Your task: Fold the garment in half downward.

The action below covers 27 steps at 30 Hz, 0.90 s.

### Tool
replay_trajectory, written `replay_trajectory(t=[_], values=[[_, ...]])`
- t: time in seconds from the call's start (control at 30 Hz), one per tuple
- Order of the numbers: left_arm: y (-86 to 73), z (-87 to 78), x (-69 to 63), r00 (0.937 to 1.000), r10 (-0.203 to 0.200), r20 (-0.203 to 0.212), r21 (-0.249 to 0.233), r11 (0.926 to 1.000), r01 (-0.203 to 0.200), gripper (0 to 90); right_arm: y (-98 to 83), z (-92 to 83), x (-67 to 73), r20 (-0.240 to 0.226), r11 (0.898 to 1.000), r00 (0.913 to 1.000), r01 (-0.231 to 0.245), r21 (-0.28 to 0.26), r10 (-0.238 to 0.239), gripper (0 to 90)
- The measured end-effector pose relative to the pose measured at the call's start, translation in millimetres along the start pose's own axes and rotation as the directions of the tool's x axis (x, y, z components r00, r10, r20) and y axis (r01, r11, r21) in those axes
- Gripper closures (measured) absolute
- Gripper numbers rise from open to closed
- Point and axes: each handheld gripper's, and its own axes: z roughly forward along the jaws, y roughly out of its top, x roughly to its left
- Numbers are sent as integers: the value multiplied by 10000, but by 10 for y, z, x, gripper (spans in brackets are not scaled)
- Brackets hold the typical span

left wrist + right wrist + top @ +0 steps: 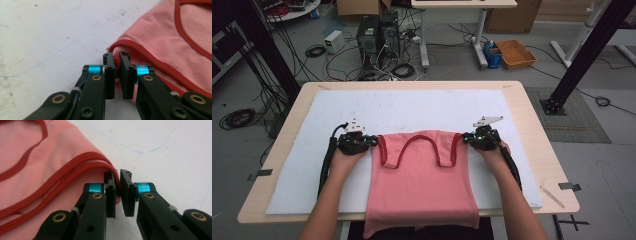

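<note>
**Pink top pinched at both shoulder corners**

A pink top point(422, 175) with red trim is spread flat on the white mat point(412, 105) covering the table point(532, 125), its neckline toward the far side and its hem hung over the near edge. The left gripper point(371, 141) is placed at the top's far left corner, the right gripper point(466, 137) at its far right corner.

In the left gripper view, the red trim point(117, 59) is seen clamped between the jaws of the left gripper point(117, 58) at the tip of the shoulder. In the right gripper view, the same is seen for the right gripper point(117, 178): the jaws are closed on the folded red edge point(115, 176) where the armhole ends. Both grips are taken right at the corner, with little cloth inside.

The top is judged to be light, thin and limp. It can be expected to sag and fold wherever it is not supported, and to drag on the mat rather than slide freely. The bound trim is the firmest part and is thus the soundest place to be held; a bite that small could be pulled out if the hanging hem is caught on the table edge. Even lifting of both corners is called for, so that the cloth is kept taut between them.

No brand, label or legible writing can be made out on the top or the grippers.
</note>
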Motion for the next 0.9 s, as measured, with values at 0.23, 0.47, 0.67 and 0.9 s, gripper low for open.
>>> replay_trajectory(t=[0.23, 0.47, 0.67, 0.9], values=[[139, 54, 26, 10000, 37, -44, -194, 9998, -37, 836, 77, -40, -61, 239, 9997, 9997, 99, -210, -94, 839], [311, 186, 115, 9998, -137, -140, -405, 9991, 131, 836, 182, -49, -173, 490, 9994, 9987, -147, -298, 162, 839], [386, 294, 229, 9993, -345, -148, -67, 9994, 344, 836, 265, -28, -236, 591, 9987, 9976, -334, -396, 357, 838], [344, 377, 297, 9964, -835, -112, -359, 9959, 831, 836, 352, 12, -279, 772, 9992, 9968, -161, -368, 189, 838]])
